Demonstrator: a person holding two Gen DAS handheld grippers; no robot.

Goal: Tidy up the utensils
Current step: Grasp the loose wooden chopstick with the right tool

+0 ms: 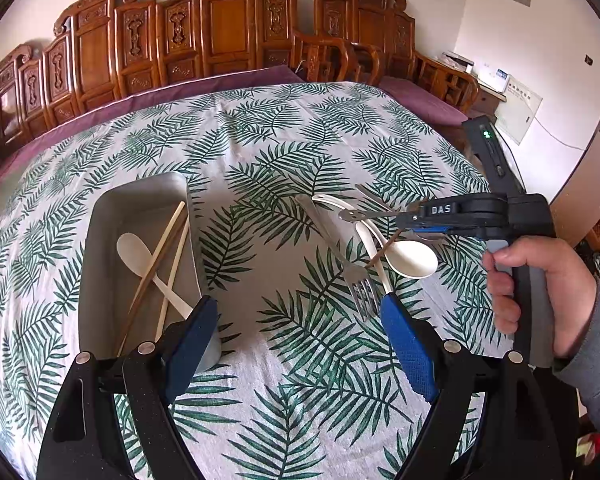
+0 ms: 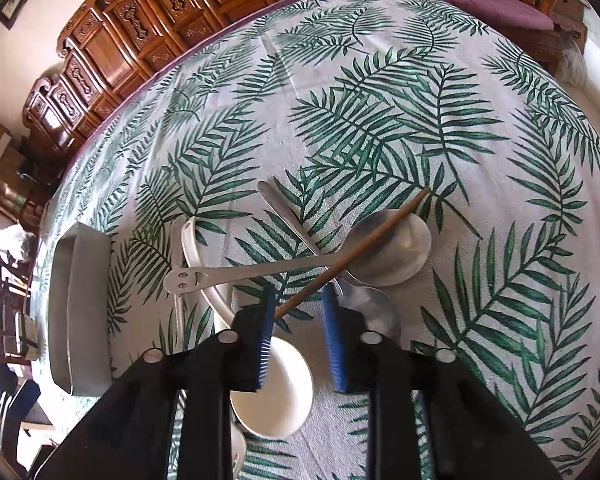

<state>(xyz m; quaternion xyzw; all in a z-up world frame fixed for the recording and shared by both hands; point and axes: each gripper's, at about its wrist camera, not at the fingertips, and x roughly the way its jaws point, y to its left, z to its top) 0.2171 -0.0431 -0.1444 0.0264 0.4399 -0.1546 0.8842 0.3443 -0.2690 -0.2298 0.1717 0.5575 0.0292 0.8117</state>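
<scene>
A grey tray (image 1: 140, 208) holds a white spoon (image 1: 134, 248) and several chopsticks (image 1: 168, 240). My left gripper (image 1: 298, 300) hovers open over the leaf-print cloth, between the tray and a pile of loose utensils. The pile holds a metal fork (image 1: 360, 292), white spoons (image 1: 414, 260) and metal spoons (image 2: 392, 248). My right gripper (image 2: 298, 294) hangs over the pile, with its jaws partly apart. The near end of a brown chopstick (image 2: 352, 256) lies between its pads, close to the left pad (image 2: 265, 332), and is not clamped. That chopstick rests across a metal spoon's bowl.
The table wears a white cloth with green leaves (image 1: 292, 140). Carved wooden chairs (image 1: 220, 28) with purple cushions line its far side. A person's hand (image 1: 540, 292) holds the right gripper's handle at the right. The tray (image 2: 80, 312) lies left of the pile.
</scene>
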